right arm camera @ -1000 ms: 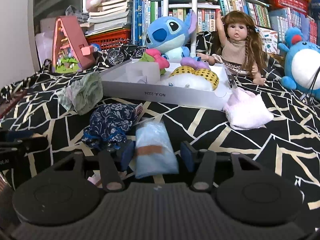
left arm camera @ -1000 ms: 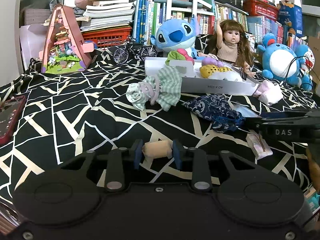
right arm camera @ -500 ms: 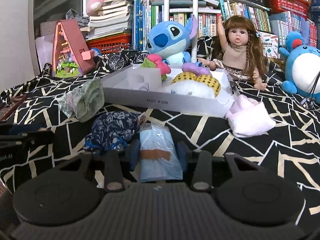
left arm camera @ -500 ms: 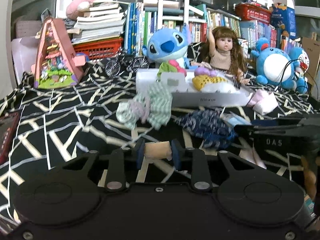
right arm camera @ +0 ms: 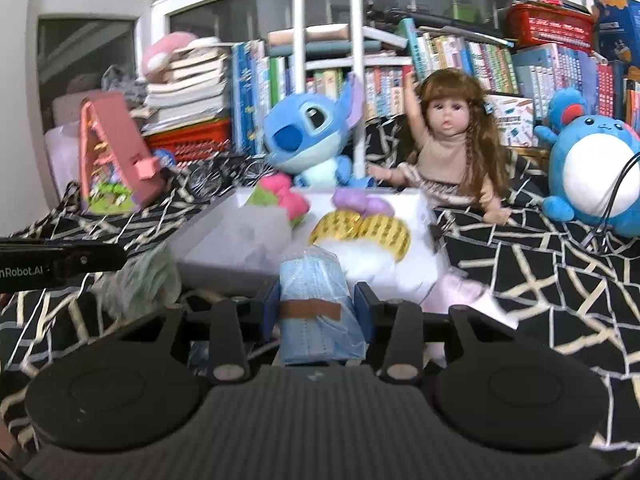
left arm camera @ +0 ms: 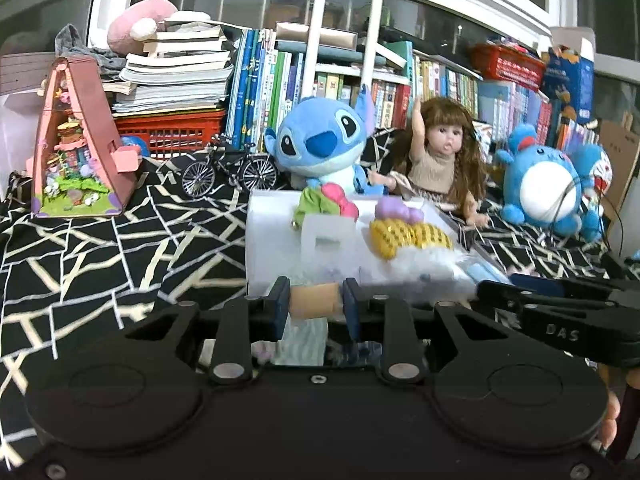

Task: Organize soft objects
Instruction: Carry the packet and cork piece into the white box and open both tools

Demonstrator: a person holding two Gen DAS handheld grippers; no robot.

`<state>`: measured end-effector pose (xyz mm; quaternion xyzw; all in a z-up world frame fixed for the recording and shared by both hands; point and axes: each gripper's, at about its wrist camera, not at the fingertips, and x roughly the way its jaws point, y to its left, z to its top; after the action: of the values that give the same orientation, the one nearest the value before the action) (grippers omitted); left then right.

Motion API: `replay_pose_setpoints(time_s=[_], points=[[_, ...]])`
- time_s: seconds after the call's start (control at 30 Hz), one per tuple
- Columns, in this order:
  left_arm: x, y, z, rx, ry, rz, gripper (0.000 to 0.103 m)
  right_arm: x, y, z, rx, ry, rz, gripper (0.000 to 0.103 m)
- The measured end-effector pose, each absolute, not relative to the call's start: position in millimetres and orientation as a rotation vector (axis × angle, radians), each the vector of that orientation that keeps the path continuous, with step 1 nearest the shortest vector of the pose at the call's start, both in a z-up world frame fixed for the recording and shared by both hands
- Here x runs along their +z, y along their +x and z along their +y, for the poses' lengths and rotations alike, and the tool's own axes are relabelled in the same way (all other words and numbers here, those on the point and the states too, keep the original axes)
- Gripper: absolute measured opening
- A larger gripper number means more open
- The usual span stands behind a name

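Soft objects sit in both of your grippers. Your left gripper (left arm camera: 314,303) is clamped on a tan roll (left arm camera: 314,300), pinched between its two blue pads (left arm camera: 277,307), with the near wall of the white box (left arm camera: 272,240) right in front of it. Just below the roll, a pale green striped cloth (left arm camera: 301,341) shows under the fingers; whether it lies on the bedspread or hangs from the roll cannot be told.

Your right gripper (right arm camera: 316,310) is closed around a pack of blue face masks (right arm camera: 316,296) in clear wrap with a brown band across it, held upright between the pads at the near edge of the same white box (right arm camera: 224,264). In the left wrist view that gripper reaches in from the right, level with the box's near right corner.

Inside the box lie a green and pink plush (right arm camera: 282,200) toward the back left and a yellow sequined plush with a purple bow (right arm camera: 362,228) toward the right. A pale pink cloth (right arm camera: 460,292) lies on the black-and-white bedspread (left arm camera: 100,248) by the box's right corner, and a blurred green cloth (right arm camera: 140,280) lies left of the box.

Along the far edge of the bedspread stand a blue Stitch plush (left arm camera: 320,148), a long-haired doll (left arm camera: 440,156), a round blue plush (left arm camera: 544,184), a model bicycle (left arm camera: 228,172) and a pink triangular playhouse (left arm camera: 76,148), with shelves of books (left arm camera: 264,88) behind.
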<state>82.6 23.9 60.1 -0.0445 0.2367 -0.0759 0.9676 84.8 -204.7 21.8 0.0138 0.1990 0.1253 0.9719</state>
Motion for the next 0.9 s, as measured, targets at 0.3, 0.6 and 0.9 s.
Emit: replay_pose_setpoints(time_s=[0.3, 0.6, 0.9], points=[[80.1, 149.5, 28.2, -0.133, -0.116, 0.493, 0.027, 46.1, 138.3, -235.0, 0.155, 0.171, 0.441, 0.046], [69.2, 236.9, 35.1, -0.129, -0.201, 0.636, 0.027, 43.2, 200.2, -271.2, 0.141, 0.451, 0.555, 0.046], [39.5, 266.3, 29.5, -0.119, -0.184, 0.691, 0.027, 26.3, 221.6, -269.8, 0.106, 0.474, 0.61, 0.046]])
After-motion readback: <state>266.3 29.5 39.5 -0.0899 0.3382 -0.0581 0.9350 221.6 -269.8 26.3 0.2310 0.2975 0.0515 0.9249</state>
